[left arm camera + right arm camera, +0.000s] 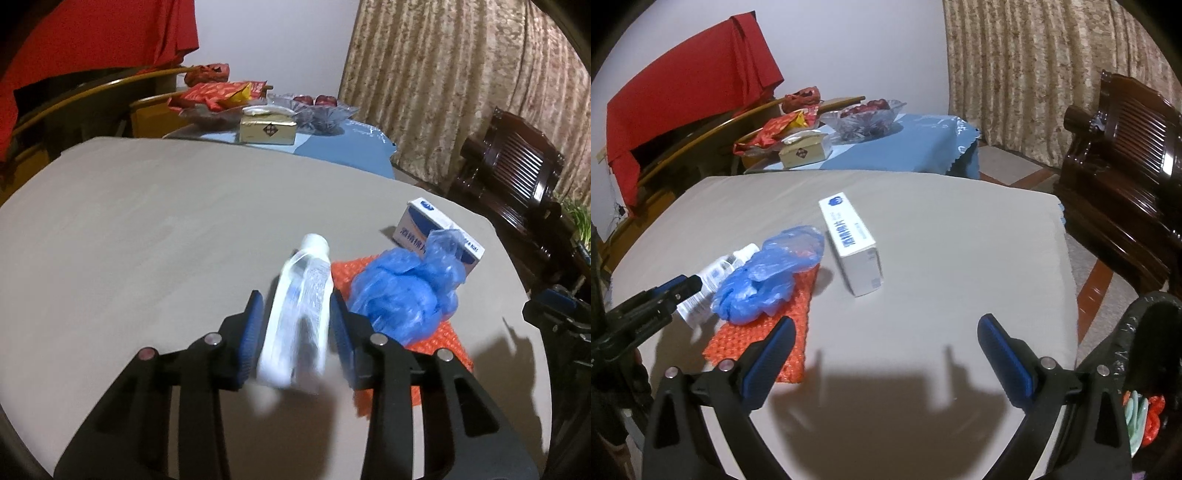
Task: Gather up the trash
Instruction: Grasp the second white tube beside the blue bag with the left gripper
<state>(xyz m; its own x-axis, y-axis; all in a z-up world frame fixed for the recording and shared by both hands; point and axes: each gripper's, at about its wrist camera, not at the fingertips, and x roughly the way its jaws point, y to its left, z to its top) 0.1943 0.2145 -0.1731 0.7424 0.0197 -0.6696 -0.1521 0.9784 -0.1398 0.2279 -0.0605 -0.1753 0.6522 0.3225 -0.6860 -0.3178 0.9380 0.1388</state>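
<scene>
Item: clear plastic bottle [301,306], white cap, lying on grey bench [147,229]; sits between pads of left gripper [295,325], which looks clenched on it, though blur hides exact contact; right gripper [886,354] released, jaws wide, nothing between.
Adj. trash: crumpled blue plastic bag [402,291] on orange bubble wrap [768,332]; white carton [853,247] just beyond.
Handling: squeeze mid-body, not cap; thin wall prob. buckles, so lift slow, keep level; avoid snagging the bag beside it.
Dest.: black-lined bin [1152,354] off bench edge, right side.
Room: patterned curtain, dark wood chair, red cloth, blue-clothed side table w/ snacks.
</scene>
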